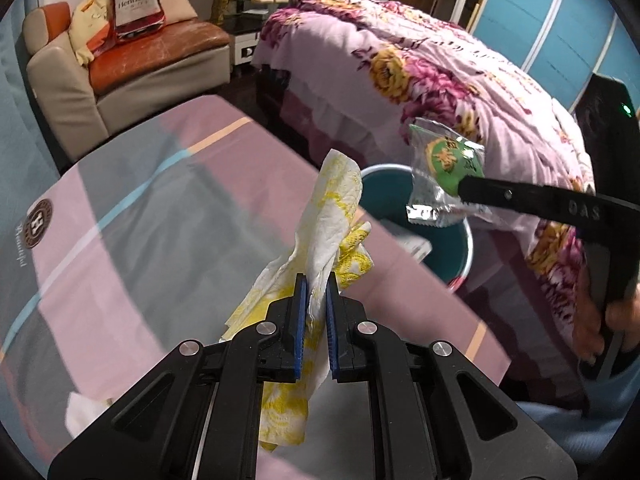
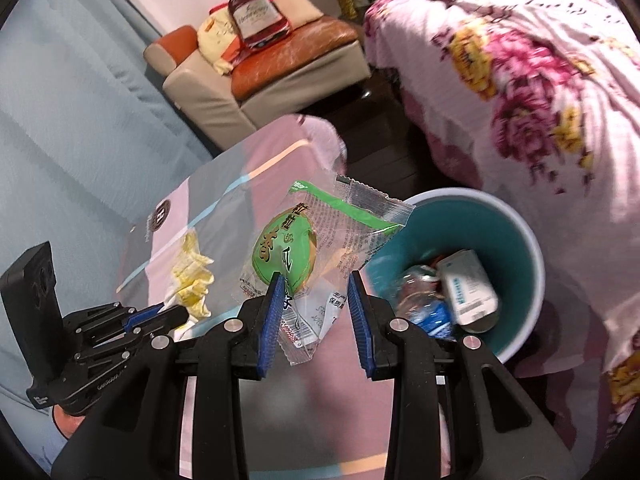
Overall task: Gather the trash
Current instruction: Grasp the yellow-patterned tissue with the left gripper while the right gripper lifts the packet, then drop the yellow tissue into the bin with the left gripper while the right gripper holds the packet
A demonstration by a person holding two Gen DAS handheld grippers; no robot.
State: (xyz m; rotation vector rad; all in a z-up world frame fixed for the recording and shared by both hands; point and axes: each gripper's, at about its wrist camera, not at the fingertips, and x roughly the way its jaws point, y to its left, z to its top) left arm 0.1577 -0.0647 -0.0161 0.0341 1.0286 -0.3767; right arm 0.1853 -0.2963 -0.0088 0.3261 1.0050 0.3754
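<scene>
My left gripper point(image 1: 316, 280) is shut on a crumpled white and yellow paper napkin point(image 1: 332, 216), which hangs above the table. In the right wrist view the same napkin point(image 2: 192, 276) sticks out of the left gripper point(image 2: 176, 312) at the lower left. My right gripper point(image 2: 316, 280) is shut on a clear and green snack wrapper point(image 2: 288, 248), held in the air beside the bin. A teal bin point(image 2: 500, 216) with a white rim stands on the floor past the table's edge, with several pieces of trash inside. From the left wrist view the wrapper point(image 1: 444, 160) hangs over the bin point(image 1: 384, 196), pinched by the right gripper point(image 1: 464, 188).
The table wears a pink and grey cloth point(image 1: 140, 220); a white tissue scrap point(image 1: 84, 412) lies near its front left. A bed with a floral cover point(image 1: 440, 80) stands close behind the bin. An armchair point(image 1: 152, 64) with a bag sits at the back.
</scene>
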